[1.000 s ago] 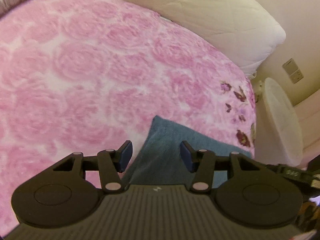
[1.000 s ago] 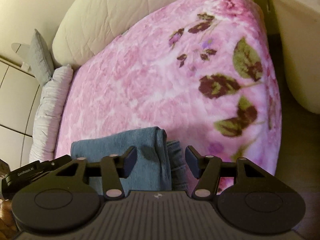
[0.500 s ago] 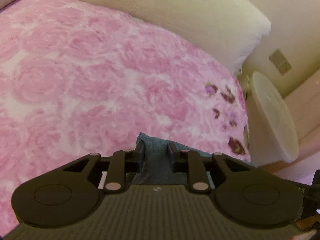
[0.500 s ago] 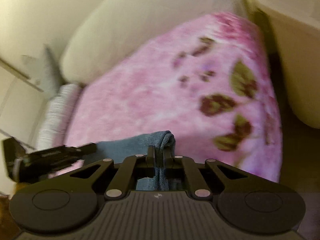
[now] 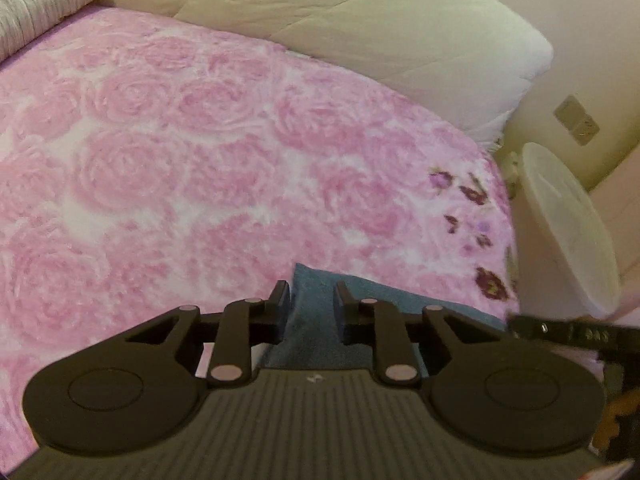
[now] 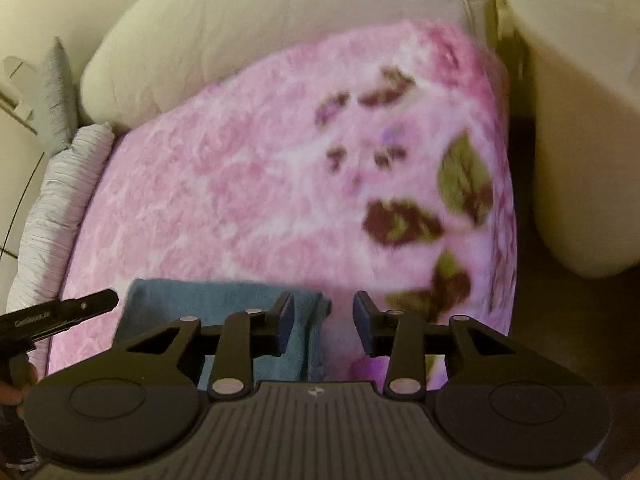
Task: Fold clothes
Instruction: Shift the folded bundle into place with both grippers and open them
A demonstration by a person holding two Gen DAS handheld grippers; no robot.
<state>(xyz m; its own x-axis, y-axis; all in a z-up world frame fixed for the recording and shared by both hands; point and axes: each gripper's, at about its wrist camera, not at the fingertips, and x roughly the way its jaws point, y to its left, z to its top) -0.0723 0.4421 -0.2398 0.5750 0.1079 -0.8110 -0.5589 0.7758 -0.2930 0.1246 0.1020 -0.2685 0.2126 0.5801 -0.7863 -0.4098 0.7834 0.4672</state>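
A blue-grey folded garment (image 6: pixel 208 304), thick and soft like denim or terry, lies in a compact rectangle at the near edge of a bed covered by a pink rose-patterned blanket (image 5: pixel 192 168). A large cream quilted pillow (image 5: pixel 340 24) sits at the head of the bed, and a pale round bin (image 5: pixel 568 228) stands just beside the bed's corner. The left tool (image 5: pixel 311 300) hovers over the garment's far corner with its fingers partly spread, the cloth showing in the gap between them but not gripped. The right tool (image 6: pixel 324 316) has its fingers spread wider, the left finger above the garment's rolled right edge and the right finger over bare blanket. Half a second ago both tools were pinched nearly closed on the cloth, the left on the corner and the right on the folded edge; now both have let go and eased apart, and the garment stays lying flat where it was. A second ago they were open, so this reads as a brief squeeze and release, probably to press or set down a fold. The garment now looks neatly folded, with layered edges visible on its right side. Whether a further fold is intended cannot be told from this moment. The right view is somewhat blurred by motion.
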